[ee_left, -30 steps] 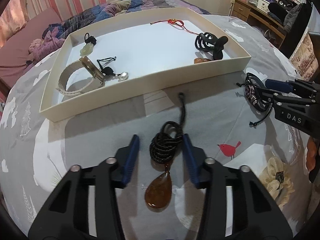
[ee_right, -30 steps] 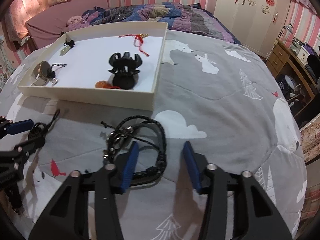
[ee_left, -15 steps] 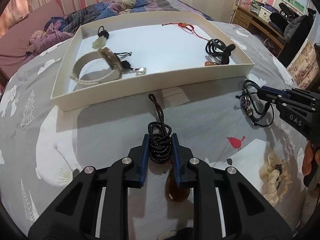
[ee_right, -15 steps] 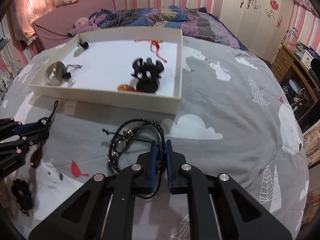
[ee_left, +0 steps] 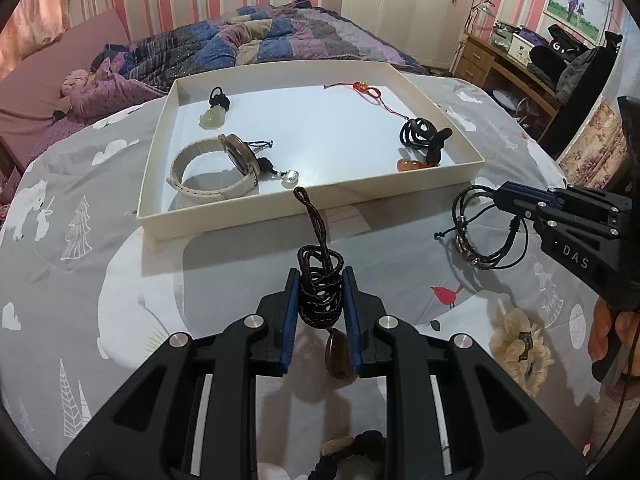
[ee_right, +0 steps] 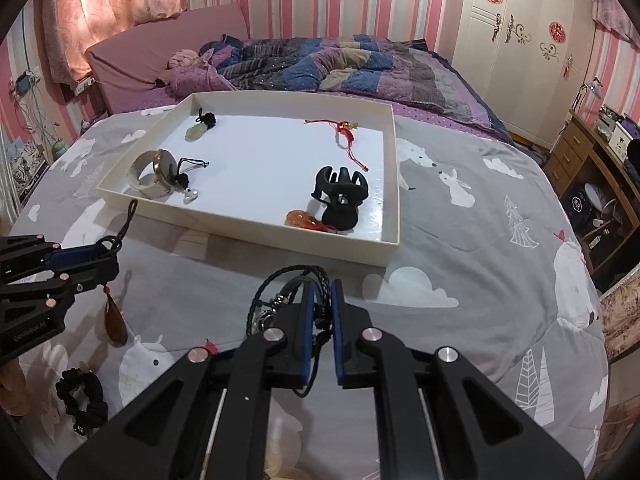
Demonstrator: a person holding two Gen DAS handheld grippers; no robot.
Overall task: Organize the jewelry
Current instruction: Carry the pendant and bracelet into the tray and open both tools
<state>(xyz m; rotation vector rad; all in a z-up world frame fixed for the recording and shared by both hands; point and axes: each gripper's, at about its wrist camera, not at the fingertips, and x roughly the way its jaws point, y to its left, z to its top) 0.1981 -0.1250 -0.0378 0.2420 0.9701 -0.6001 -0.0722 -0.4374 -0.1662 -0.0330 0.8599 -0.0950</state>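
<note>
My left gripper (ee_left: 320,280) is shut on the black cord coil of an amber pendant necklace (ee_left: 320,292), lifted off the bed; the amber stone (ee_right: 115,322) hangs below it in the right wrist view. My right gripper (ee_right: 323,292) is shut on black braided bracelets (ee_right: 280,300), also lifted; they show in the left wrist view (ee_left: 484,236). The white tray (ee_left: 304,210) lies ahead of both grippers and holds a watch (ee_left: 216,168), a green pendant (ee_left: 212,116), a red cord charm (ee_left: 368,90), a black hair claw (ee_left: 422,138) and an orange stone (ee_left: 410,165).
A grey patterned bedspread (ee_right: 460,240) lies under everything. A black scrunchie (ee_right: 82,398) lies at the near left in the right wrist view. A cream flower piece (ee_left: 520,344) lies on the bedspread near my right gripper. A quilt (ee_right: 320,64) is piled behind the tray; a desk (ee_left: 508,64) stands right.
Both grippers closed from open, the left on the necklace cord and the right on the bracelets, and both have lifted their items off the bedspread.
</note>
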